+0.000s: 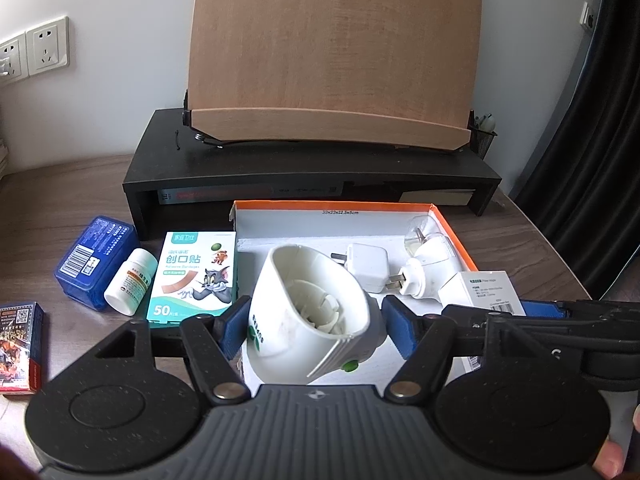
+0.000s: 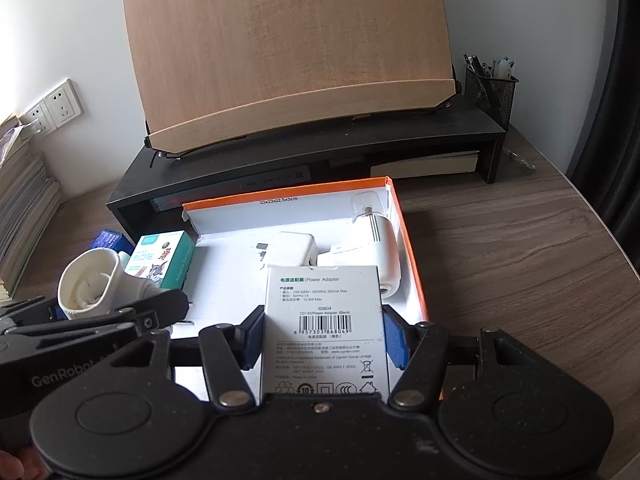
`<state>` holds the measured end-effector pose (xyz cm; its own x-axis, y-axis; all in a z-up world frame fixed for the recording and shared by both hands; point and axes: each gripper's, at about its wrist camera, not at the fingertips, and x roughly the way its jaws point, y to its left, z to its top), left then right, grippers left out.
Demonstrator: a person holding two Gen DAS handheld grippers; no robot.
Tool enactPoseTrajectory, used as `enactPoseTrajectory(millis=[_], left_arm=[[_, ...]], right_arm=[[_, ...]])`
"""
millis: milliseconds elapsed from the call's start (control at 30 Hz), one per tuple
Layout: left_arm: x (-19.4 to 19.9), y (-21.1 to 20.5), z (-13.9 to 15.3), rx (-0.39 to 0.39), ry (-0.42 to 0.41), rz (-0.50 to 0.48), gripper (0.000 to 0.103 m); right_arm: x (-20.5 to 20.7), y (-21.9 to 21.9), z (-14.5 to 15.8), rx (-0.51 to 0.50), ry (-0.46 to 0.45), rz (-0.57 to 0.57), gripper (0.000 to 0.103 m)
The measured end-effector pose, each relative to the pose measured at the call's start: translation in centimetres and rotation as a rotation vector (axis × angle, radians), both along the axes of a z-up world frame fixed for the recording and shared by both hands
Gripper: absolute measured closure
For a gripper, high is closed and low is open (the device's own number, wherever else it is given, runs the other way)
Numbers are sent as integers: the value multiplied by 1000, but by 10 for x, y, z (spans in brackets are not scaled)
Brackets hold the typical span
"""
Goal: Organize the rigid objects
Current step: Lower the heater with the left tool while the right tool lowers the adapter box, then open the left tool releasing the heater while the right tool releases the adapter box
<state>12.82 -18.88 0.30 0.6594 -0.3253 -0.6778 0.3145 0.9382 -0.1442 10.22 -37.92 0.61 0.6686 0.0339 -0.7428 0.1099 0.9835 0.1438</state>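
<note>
Left wrist view: left gripper grasps a white plug-in vaporizer housing above the near left corner of the orange-rimmed box; a bandage box lies on the tabletop.

Right wrist view: right gripper grasps a white power adapter carton above the orange-rimmed box's near edge.

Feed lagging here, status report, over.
Left gripper shut on white plug-in vaporizer. Right gripper shut on white adapter carton. Both over orange-rimmed box; nothing blocking.
</note>
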Motion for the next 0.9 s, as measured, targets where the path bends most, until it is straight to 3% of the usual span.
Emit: enactPoseTrajectory(millis=[900], left_arm=[[-8,1,-6,9,21,2,32]], right_arm=[[2,0,2,-8,-2,1,32]])
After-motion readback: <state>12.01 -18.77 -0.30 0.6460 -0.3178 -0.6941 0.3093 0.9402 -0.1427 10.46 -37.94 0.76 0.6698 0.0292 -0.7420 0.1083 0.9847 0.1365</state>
